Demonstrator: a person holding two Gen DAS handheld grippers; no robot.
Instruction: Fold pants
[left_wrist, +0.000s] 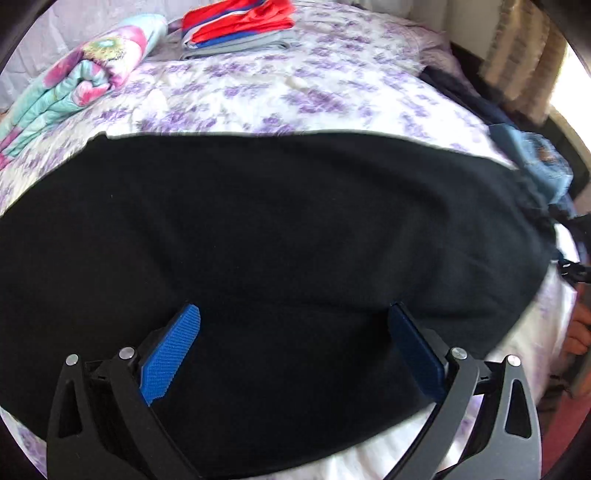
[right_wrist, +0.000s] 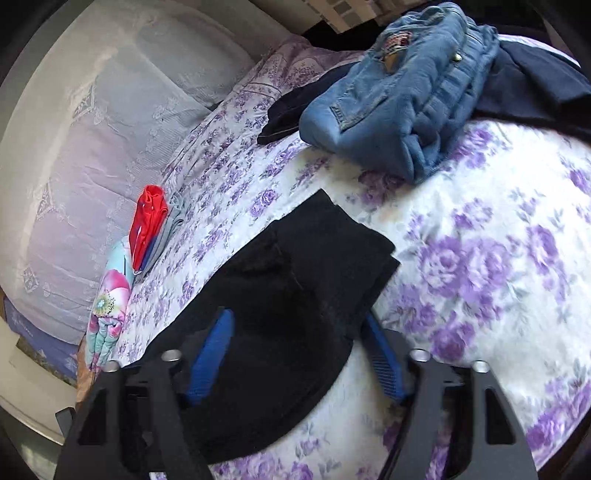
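Black pants (left_wrist: 258, 229) lie spread flat across a bed with a purple-flowered cover (left_wrist: 295, 92). My left gripper (left_wrist: 295, 314) hovers over their near part, its blue pads (left_wrist: 173, 354) wide apart with black cloth between them, not clamped. In the right wrist view the pants (right_wrist: 295, 280) show one end with folded layers. My right gripper (right_wrist: 299, 321) is open too, its blue pads (right_wrist: 210, 354) either side of the cloth edge.
A folded stack of red, blue and grey clothes (left_wrist: 236, 26) and a rolled flowery quilt (left_wrist: 74, 81) lie at the far side. Crumpled blue jeans (right_wrist: 413, 92) and dark garments (right_wrist: 546, 88) lie beyond the pants. A grey lace pillow (right_wrist: 92, 147) is at the head.
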